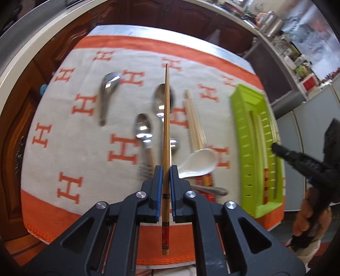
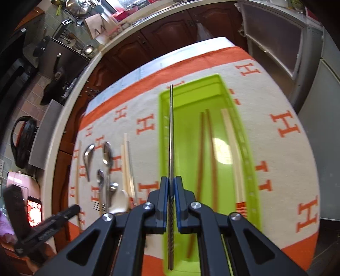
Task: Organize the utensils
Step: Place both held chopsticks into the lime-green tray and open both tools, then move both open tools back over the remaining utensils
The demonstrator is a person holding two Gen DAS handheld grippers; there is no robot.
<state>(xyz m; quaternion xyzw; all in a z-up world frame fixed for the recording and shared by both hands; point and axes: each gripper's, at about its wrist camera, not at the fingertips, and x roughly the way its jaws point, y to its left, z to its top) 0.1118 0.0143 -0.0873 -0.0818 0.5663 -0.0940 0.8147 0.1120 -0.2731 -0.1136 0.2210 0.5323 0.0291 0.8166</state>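
Observation:
My left gripper is shut on a brown bamboo chopstick with a red end, held above the utensils on the cloth. My right gripper is shut on a thin metal chopstick, held above the left side of the green tray. The tray holds two brown chopsticks and pale chopsticks. It also shows in the left wrist view at the right. On the cloth lie metal spoons, a white ceramic spoon, a fork and pale chopsticks.
An orange and cream cloth with H letters covers the table. Dark wooden cabinets stand beyond the table. A worktop with kitchenware lies at the far left. A phone glows at the lower left.

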